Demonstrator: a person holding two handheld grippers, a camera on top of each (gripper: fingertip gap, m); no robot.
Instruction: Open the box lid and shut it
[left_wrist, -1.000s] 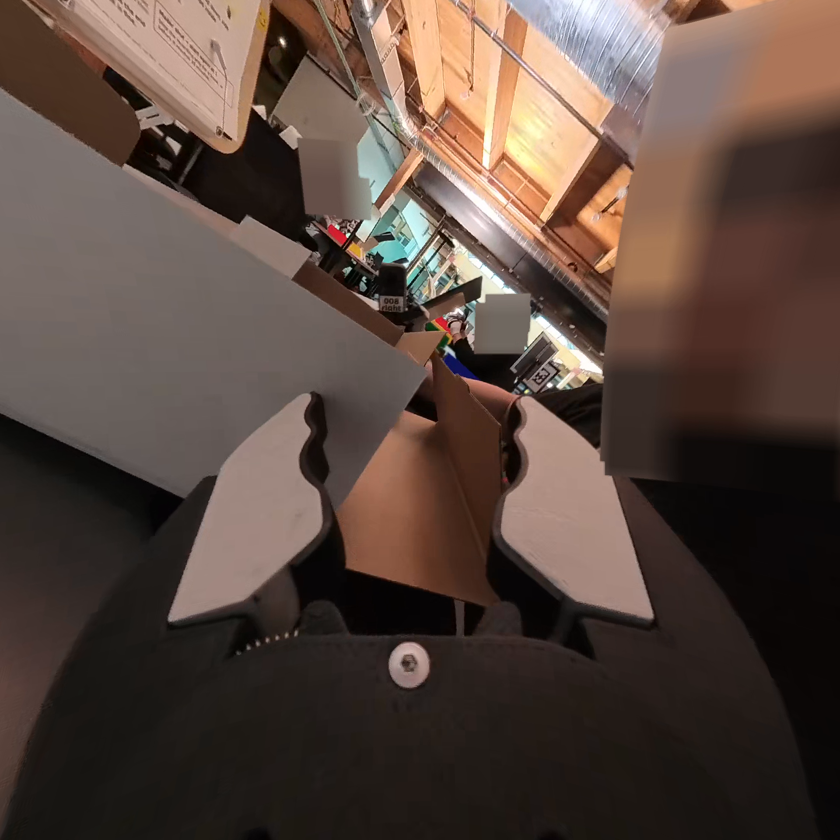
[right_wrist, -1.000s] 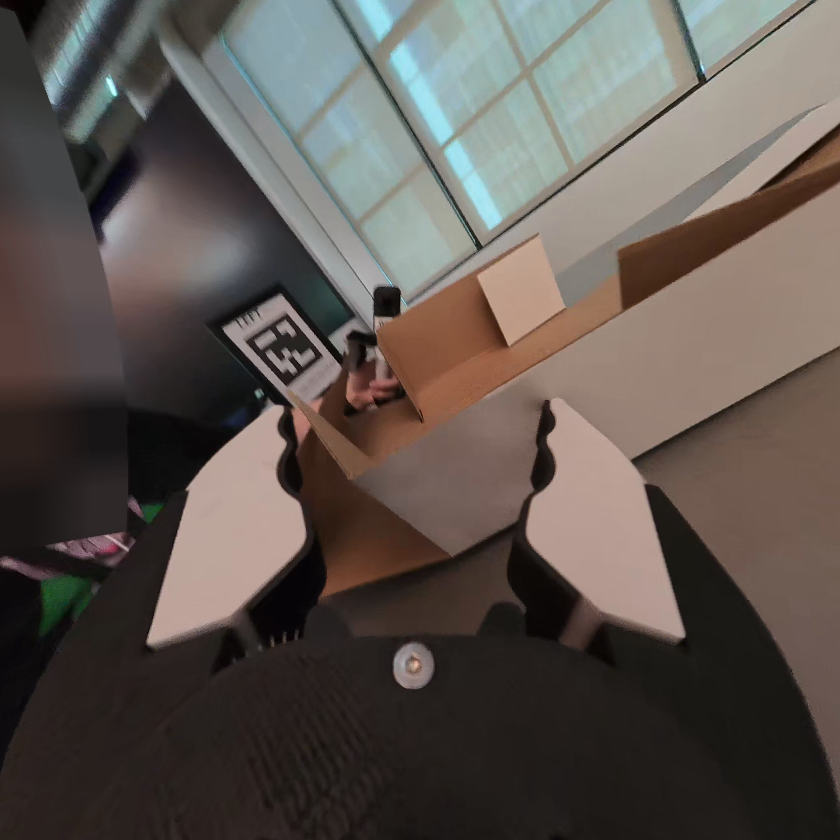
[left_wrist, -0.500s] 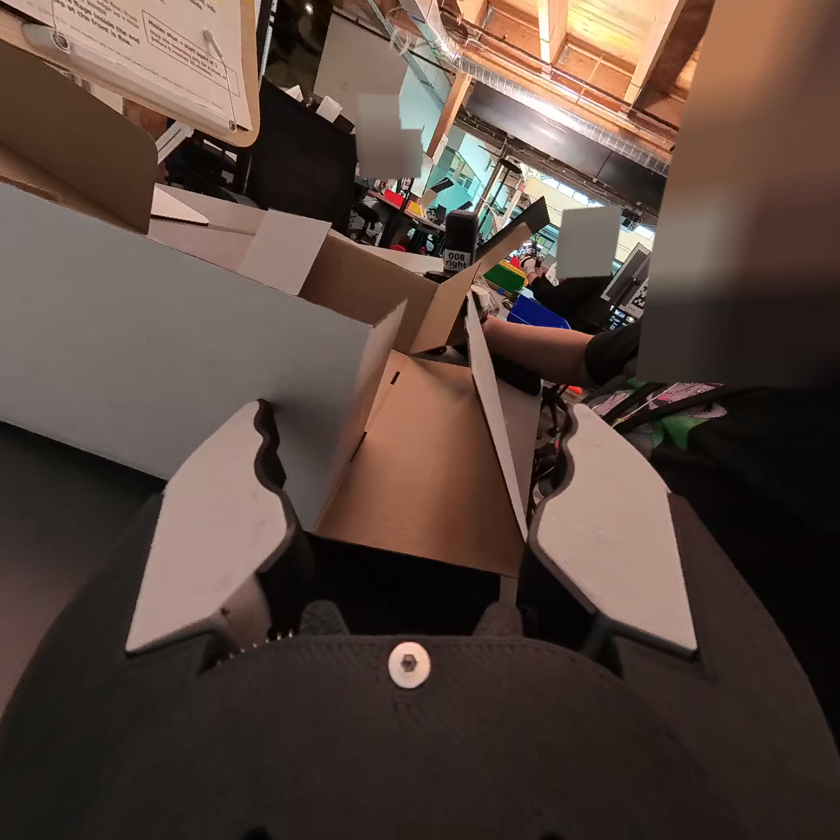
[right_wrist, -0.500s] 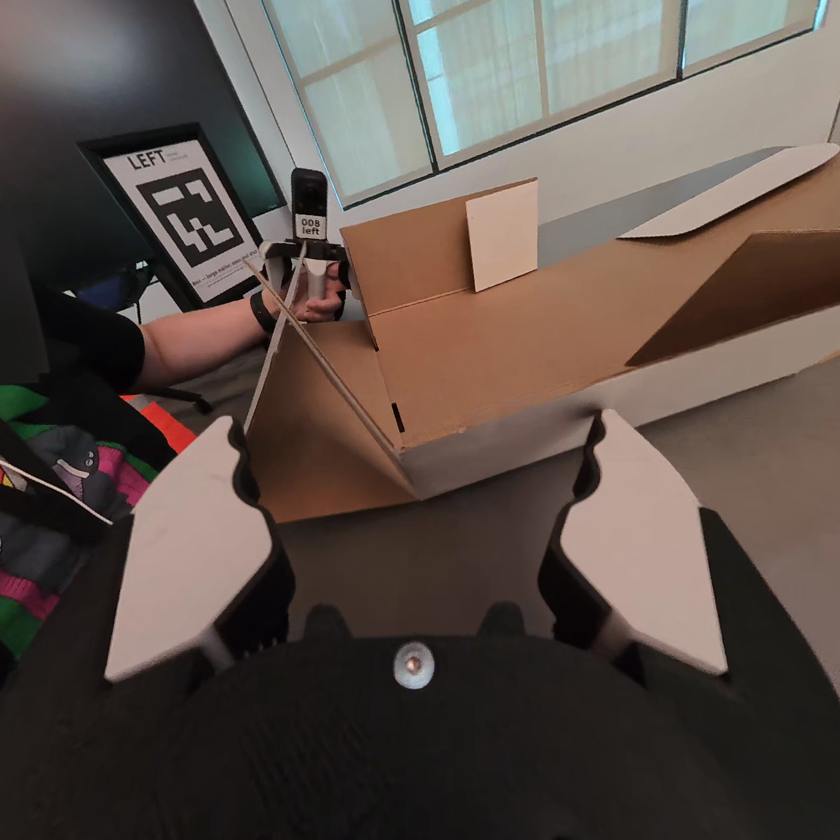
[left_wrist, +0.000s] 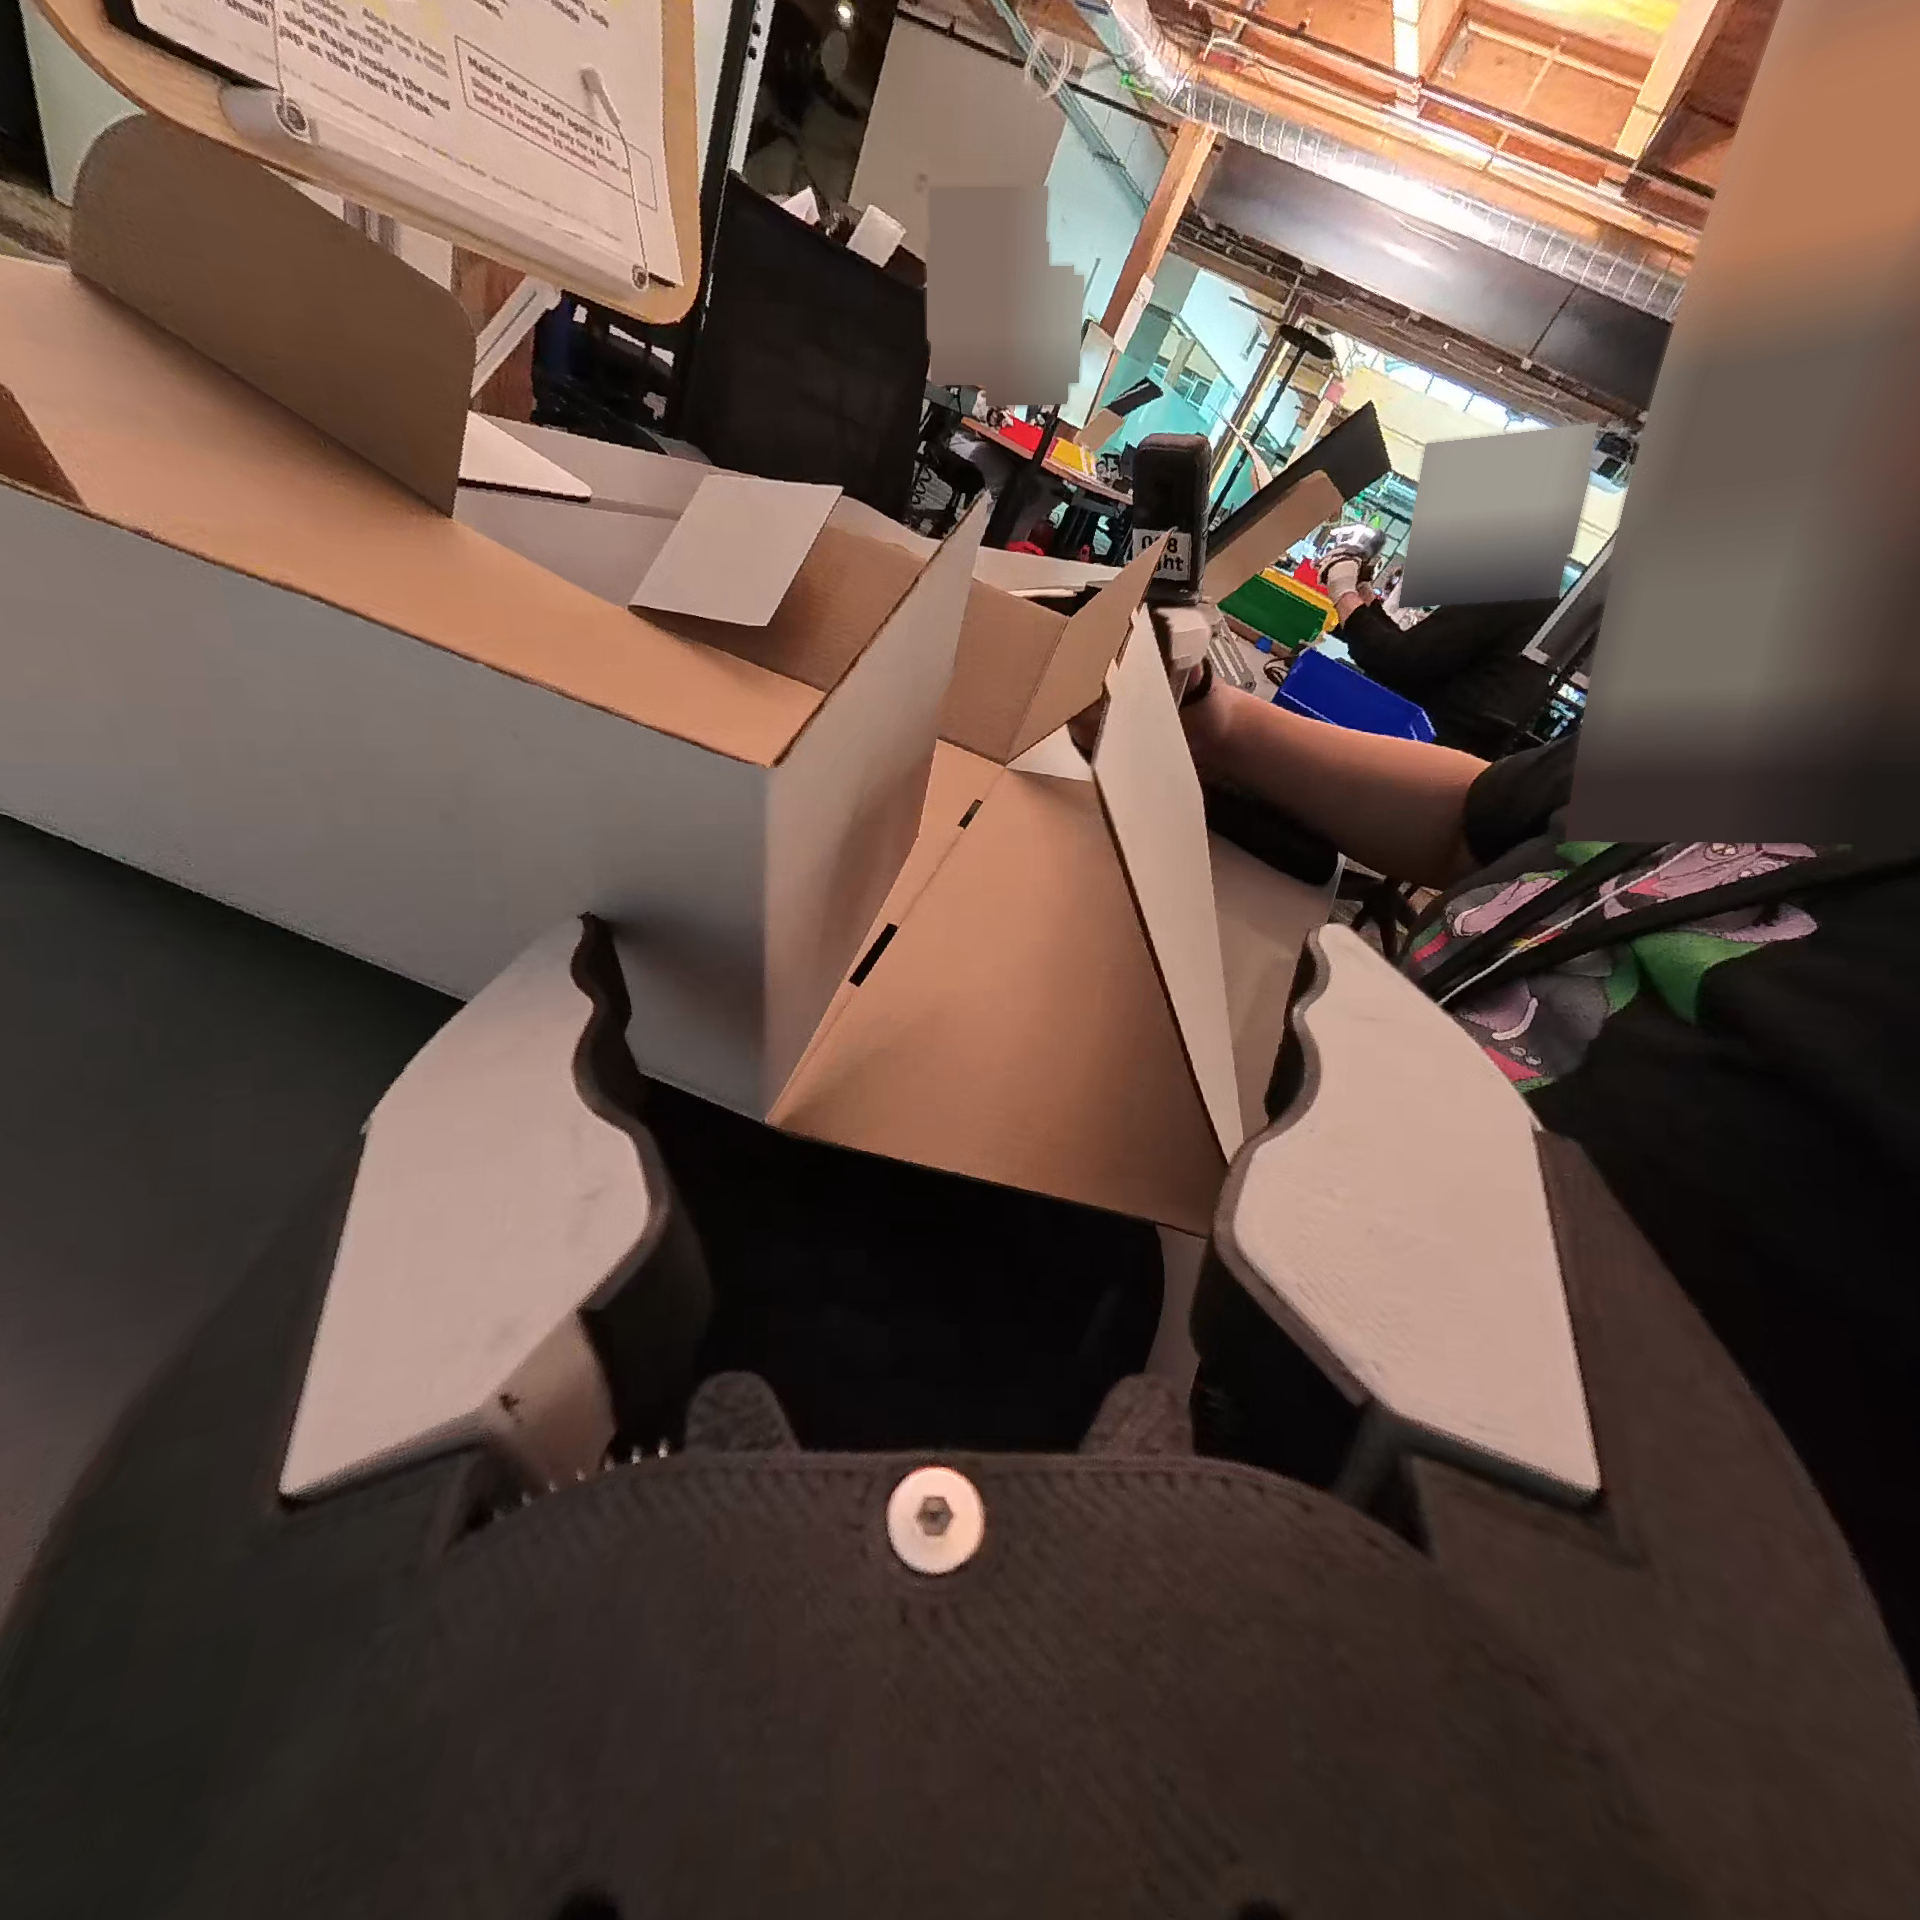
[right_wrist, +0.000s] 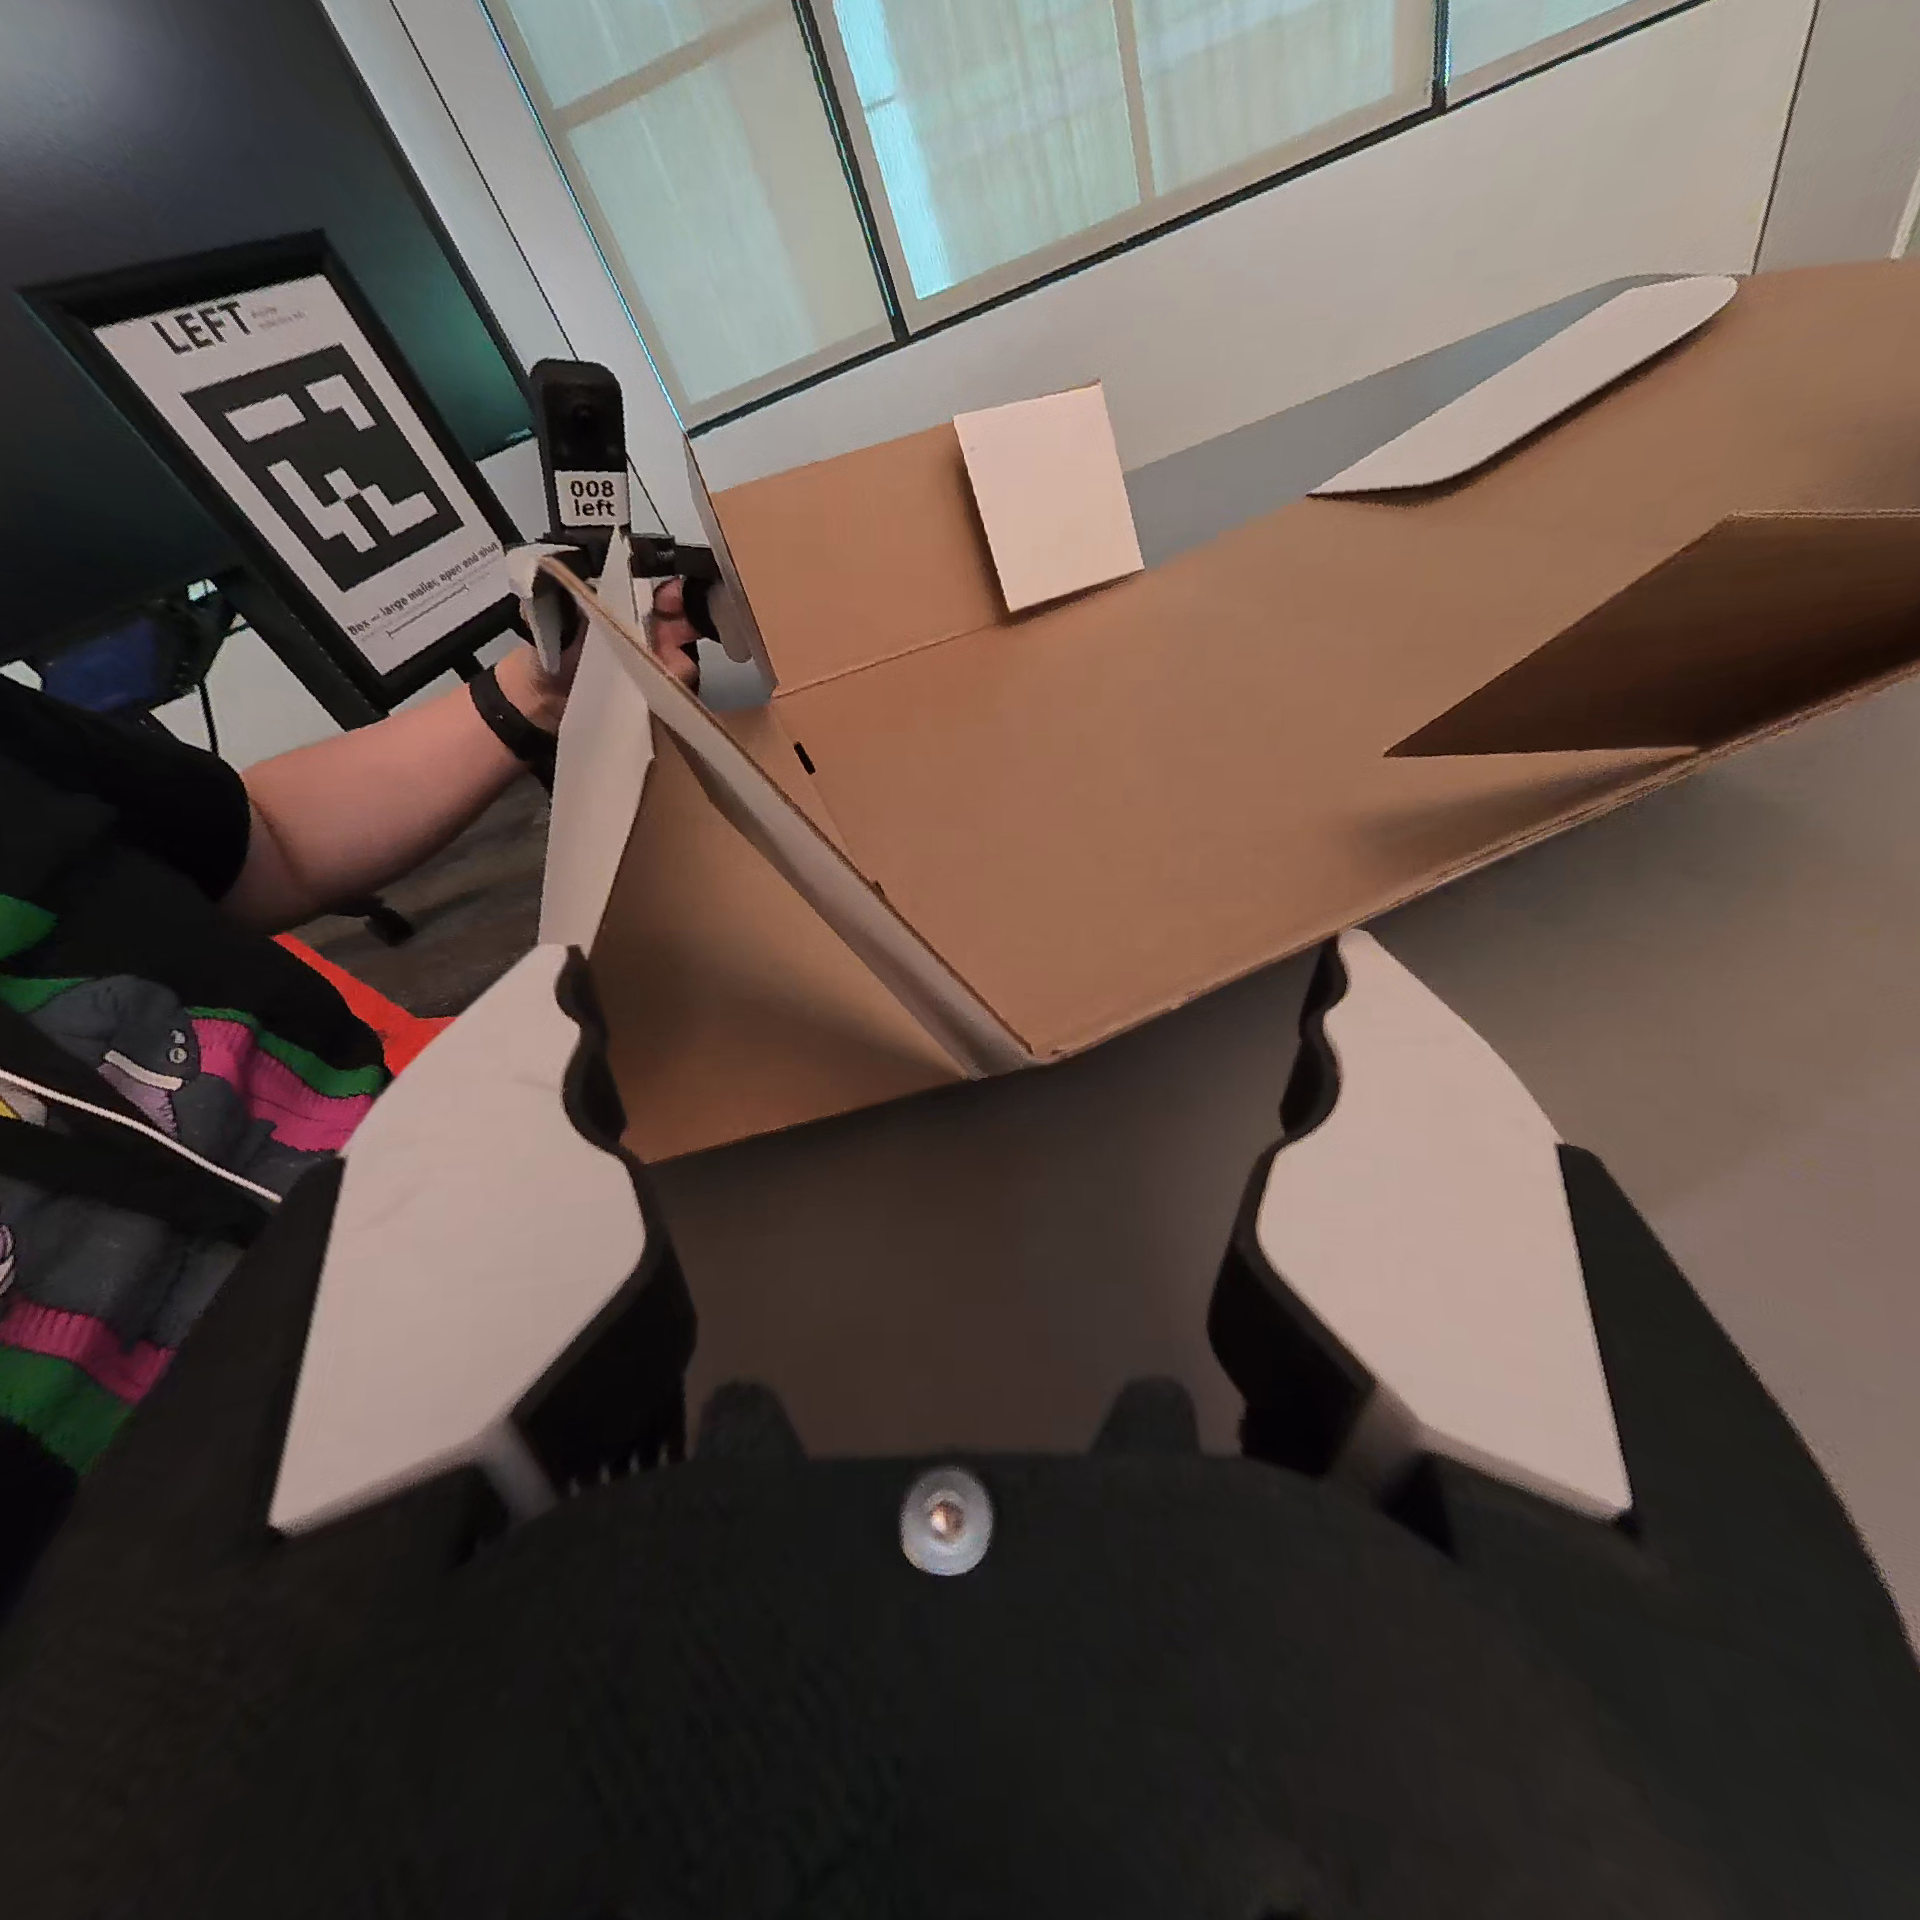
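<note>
A large cardboard box (left_wrist: 395, 769), white outside and brown inside (right_wrist: 1143, 790), lies open on a dark grey table. Its front flap (left_wrist: 1018, 1018) stands up at a slant, with a narrow white strip (left_wrist: 1164, 862) along its edge. My left gripper (left_wrist: 961, 935) is open, with this flap's end between its fingers. My right gripper (right_wrist: 951, 951) is open at the flap's other end (right_wrist: 727, 977), with the box corner between its fingers. Each gripper shows far off in the other's view, at the far end of the flap (left_wrist: 1172, 520) (right_wrist: 587, 468).
A side flap (left_wrist: 270, 301) and a small white tab (right_wrist: 1049, 499) stand up from the box. A board with papers (left_wrist: 436, 94) hangs over the back left. A marker sign (right_wrist: 301, 468) stands beyond the table (right_wrist: 1714, 935). A person's arm (right_wrist: 343, 821) reaches along the front.
Both views have tilted down from the ceiling and window to the box. Both grippers' jaws have opened wider. The front flap has risen and stands steeper.
</note>
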